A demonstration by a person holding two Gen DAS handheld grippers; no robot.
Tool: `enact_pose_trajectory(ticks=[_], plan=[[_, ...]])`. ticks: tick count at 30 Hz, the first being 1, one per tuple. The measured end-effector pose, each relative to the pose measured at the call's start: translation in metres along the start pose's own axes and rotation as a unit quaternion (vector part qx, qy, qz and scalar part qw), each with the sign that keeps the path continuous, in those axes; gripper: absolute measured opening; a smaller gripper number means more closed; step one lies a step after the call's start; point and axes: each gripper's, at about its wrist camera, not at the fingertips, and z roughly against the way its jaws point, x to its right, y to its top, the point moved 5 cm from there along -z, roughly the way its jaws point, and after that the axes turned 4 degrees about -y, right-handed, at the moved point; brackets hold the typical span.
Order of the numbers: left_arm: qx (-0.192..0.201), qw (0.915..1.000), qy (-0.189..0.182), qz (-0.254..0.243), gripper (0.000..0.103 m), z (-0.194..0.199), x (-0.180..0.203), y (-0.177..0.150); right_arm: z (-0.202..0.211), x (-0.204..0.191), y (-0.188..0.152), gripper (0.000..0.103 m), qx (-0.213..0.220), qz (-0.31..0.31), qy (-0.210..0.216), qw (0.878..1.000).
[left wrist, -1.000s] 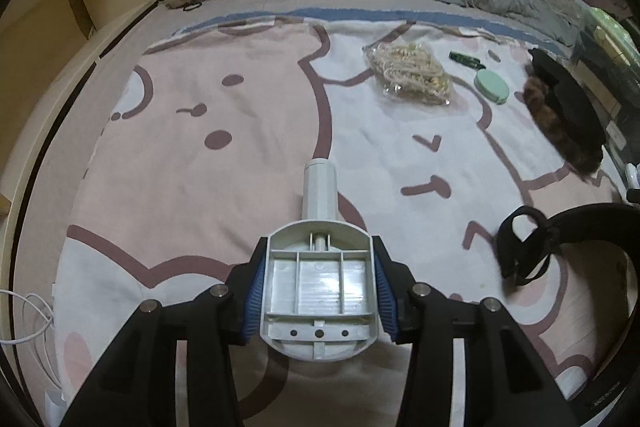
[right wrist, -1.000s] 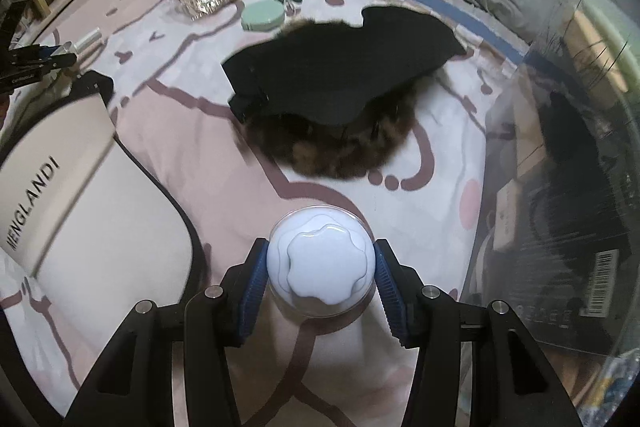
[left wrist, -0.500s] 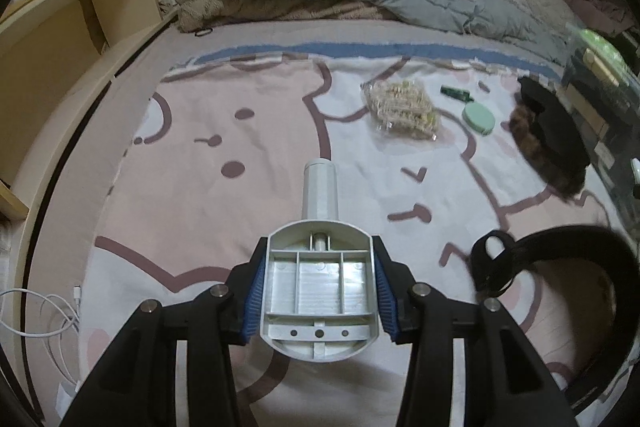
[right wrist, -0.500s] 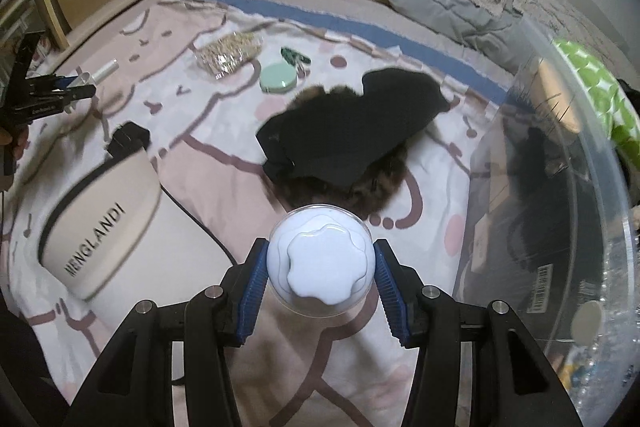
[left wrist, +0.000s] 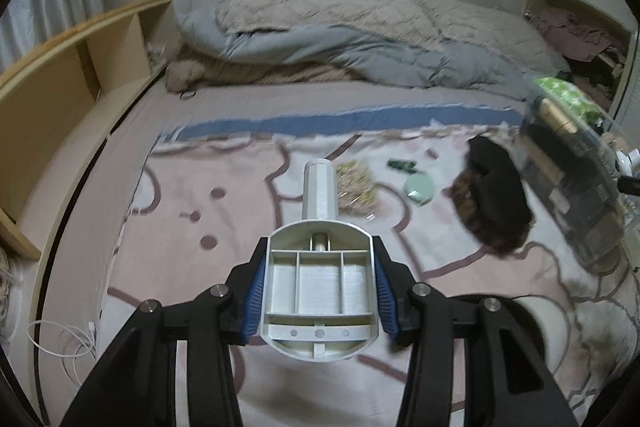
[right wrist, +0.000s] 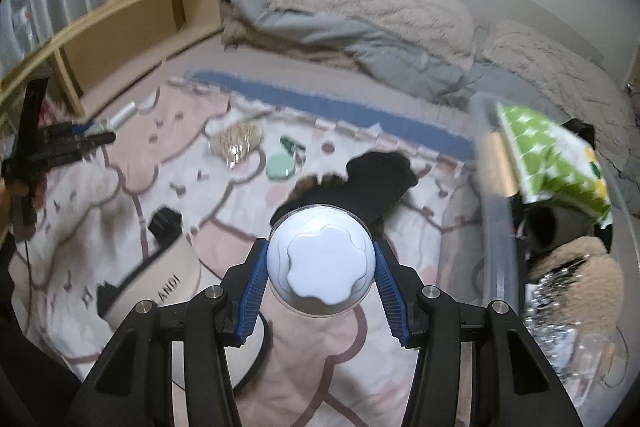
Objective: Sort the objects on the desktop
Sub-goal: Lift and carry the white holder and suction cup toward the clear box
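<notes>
My left gripper [left wrist: 320,301] is shut on a white plastic lint-roller handle [left wrist: 319,283], held well above the patterned blanket [left wrist: 224,227]; this gripper also shows in the right wrist view [right wrist: 64,143]. My right gripper [right wrist: 322,269] is shut on a clear round jar with a white scalloped lid [right wrist: 322,265], held above the blanket beside a clear storage box [right wrist: 496,195]. On the blanket lie a bag of beige beads [left wrist: 356,183], a mint round compact [left wrist: 418,187], a small green clip [left wrist: 402,166] and a black hat with brown fur [left wrist: 494,195].
A beige pouch with black trim [right wrist: 160,287] lies at the left in the right wrist view. The storage box holds a green patterned bag [right wrist: 556,155] and other items. A wooden shelf unit [left wrist: 60,87] runs along the left. Folded duvets [left wrist: 360,39] lie at the back. A white cable [left wrist: 64,343] lies at the lower left.
Both grippers have risen and tilted up with their loads, so the items on the blanket look smaller and farther. The right gripper has come nearer the storage box.
</notes>
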Motion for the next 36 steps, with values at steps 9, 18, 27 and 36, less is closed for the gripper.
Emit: enact_pose_trajectory(ticks=[9,18,27,36], plan=[[0.033,0.9979,-0.043,-0.035,0.046,0.03,0.071,0.035,0.045,0.042,0.017,0.052,0.049,-0.031,-0.031,0.998],[0.067,0.9912,-0.096,-0.062,0.046,0.049,0.139,0.074,0.084,0.103,0.026,0.052,0.085,-0.1,-0.062,0.989],[0.082,0.9821,-0.145,-0.088,0.046,0.053,0.213,0.102,0.095,0.171,0.019,0.052,0.088,-0.161,-0.1,0.978],[0.082,0.9735,-0.188,-0.101,0.046,0.05,0.265,0.115,0.088,0.243,0.006,0.052,0.087,-0.241,-0.124,0.959]])
